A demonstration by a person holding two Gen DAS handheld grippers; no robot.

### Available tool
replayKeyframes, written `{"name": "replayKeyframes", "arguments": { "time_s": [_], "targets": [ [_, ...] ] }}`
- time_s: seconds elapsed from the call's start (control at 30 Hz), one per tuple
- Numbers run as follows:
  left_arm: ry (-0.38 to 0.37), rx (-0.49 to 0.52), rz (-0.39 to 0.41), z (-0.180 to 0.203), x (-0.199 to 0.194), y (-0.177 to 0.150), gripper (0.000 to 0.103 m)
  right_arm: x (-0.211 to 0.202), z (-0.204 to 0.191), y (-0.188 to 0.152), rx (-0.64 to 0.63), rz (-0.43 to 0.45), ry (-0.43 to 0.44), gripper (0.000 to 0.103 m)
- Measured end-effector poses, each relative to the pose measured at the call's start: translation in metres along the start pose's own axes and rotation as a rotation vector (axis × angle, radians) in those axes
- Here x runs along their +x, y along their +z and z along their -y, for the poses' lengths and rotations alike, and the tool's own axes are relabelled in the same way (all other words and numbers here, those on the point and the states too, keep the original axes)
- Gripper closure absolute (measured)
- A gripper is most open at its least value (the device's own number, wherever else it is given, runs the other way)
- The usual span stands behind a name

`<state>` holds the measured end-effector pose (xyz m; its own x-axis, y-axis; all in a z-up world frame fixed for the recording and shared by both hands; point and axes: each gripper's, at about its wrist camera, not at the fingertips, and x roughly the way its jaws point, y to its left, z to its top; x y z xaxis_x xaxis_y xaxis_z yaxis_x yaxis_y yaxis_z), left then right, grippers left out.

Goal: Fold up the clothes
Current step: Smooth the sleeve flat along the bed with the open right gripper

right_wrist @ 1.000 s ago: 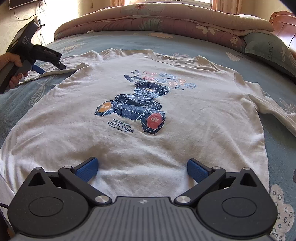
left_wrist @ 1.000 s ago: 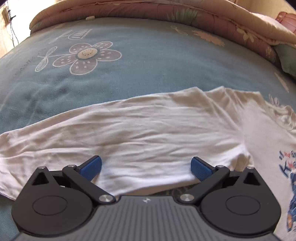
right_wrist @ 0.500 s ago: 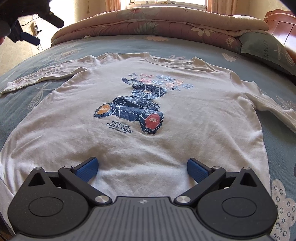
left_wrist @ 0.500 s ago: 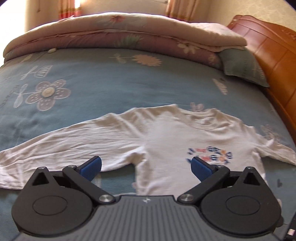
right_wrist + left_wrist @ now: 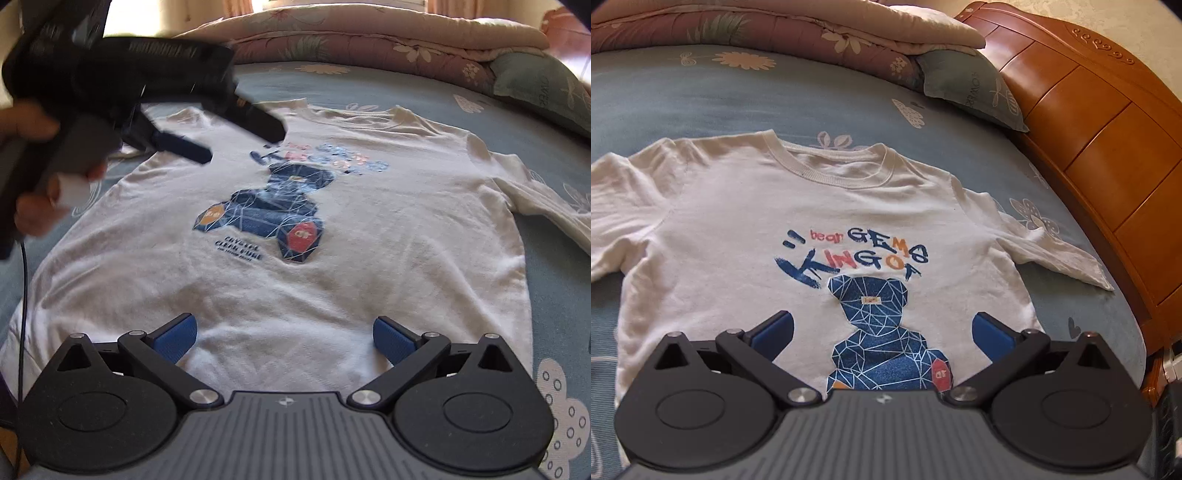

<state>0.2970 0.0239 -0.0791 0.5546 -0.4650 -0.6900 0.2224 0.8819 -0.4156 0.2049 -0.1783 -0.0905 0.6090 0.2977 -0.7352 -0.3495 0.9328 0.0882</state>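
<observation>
The white shirt (image 5: pixel 746 229) lies flat, print up, on the bed (image 5: pixel 701 92), sleeves spread out so I can fold them in. My left fingers (image 5: pixel 882 332) hang spread and empty above the bear print (nothing between them). My right fingers (image 5: pixel 284 338) are also spread and empty, low near the hem, the shirt stretching ahead of them.

white long-sleeved t-shirt (image 5: pixel 738 221) lies flat, unfolded, print side up on the blue floral bed (image 5: pixel 738 92). blue geometric bear print with lettering on the chest. ribbed collar away from the camera, sleeves spread sideways, fabric lightly wrinkled.
</observation>
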Motion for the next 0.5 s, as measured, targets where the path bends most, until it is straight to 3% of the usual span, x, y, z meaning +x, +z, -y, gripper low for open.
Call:
{"name": "replayKeyframes", "arguments": {
  "time_s": [0.07,0.27,0.33,0.5],
  "targets": [
    [0.032,0.024,-0.052,-0.006,0.009,-0.004,0.001,-0.014,0.016,0.007,0.067,0.033,-0.048,0.000],
    [-0.001,0.064,-0.044,-0.009,0.006,-0.009,0.001,-0.048,0.107,0.064,0.275,0.141,-0.332,0.000],
    [0.017,0.107,-0.054,-0.004,0.005,-0.011,0.001,-0.036,0.152,0.095,0.320,0.108,-0.423,0.000],
    [0.035,0.141,-0.050,-0.001,0.008,-0.014,0.001,0.028,0.237,0.138,0.413,-0.072,-0.453,0.000]
  ]
}}
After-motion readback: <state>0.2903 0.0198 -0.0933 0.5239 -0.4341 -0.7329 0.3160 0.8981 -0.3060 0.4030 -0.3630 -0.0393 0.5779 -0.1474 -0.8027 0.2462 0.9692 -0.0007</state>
